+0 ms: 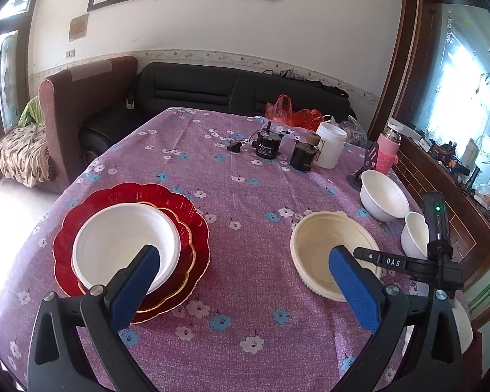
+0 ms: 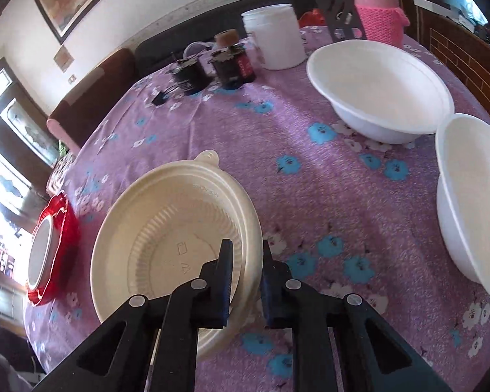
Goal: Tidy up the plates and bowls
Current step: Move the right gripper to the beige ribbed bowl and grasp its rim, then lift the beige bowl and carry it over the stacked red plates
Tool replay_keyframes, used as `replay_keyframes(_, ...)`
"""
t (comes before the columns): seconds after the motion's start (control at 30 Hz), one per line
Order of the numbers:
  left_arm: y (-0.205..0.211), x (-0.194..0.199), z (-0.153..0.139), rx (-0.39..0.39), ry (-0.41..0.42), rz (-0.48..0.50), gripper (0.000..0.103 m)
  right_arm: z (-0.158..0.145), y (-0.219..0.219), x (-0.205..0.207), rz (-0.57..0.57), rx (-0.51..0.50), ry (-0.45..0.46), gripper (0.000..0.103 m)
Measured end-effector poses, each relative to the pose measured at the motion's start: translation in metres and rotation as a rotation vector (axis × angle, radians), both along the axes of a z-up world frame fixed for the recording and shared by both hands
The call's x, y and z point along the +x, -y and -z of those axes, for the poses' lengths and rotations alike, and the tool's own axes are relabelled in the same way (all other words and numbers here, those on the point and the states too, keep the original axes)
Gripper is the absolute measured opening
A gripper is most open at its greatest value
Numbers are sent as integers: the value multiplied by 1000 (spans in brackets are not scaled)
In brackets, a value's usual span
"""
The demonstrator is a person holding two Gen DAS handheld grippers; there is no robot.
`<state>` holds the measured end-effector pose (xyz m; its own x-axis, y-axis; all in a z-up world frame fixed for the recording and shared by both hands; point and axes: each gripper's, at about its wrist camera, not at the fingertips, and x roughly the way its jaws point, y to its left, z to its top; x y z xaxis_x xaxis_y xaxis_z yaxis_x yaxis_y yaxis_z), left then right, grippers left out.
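Purple cloth (image 1: 245, 196) with flowers covers the table. Four bowls are on it: one cream bowl (image 2: 176, 228) and three white bowls. One white bowl (image 1: 124, 245) sits on two stacked red plates (image 1: 192, 215) at the left. The two other white bowls (image 2: 379, 88) stand side by side at the right. The right gripper (image 2: 245, 281) pinches the cream bowl's near rim. The left gripper (image 1: 241, 281) is spread wide and holds nothing. Two small black motors (image 1: 268, 145) and one white jar (image 1: 330, 145) stand farther back.

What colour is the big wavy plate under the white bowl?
The plate is shiny red with a thin gold edge, seen best in the left wrist view.
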<state>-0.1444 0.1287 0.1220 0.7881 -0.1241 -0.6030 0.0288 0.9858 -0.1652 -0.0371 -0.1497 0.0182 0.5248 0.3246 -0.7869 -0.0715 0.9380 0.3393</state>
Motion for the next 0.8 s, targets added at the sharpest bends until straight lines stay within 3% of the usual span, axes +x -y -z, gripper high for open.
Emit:
replay_keyframes(0.17, 2, 4, 1, 7, -10, -1, 103, -1, -5, -13, -25, 16, 21, 18)
replay_keyframes(0.3, 7, 18, 8, 13, -35, 0, 103, -7, 3, -19, -3, 74, 83, 48)
replay_keyframes(0.47, 23, 43, 18, -9, -69, 29, 103, -13, 11, -24, 18, 76, 127, 48)
replay_keyframes(0.7, 65, 81, 46, 66, -104, 53, 103, -4, 13, -23, 28, 87, 83, 48)
replay_keyframes(0.8, 75, 94, 57, 90, -125, 66, 84, -1, 10, -24, 28, 71, 69, 48)
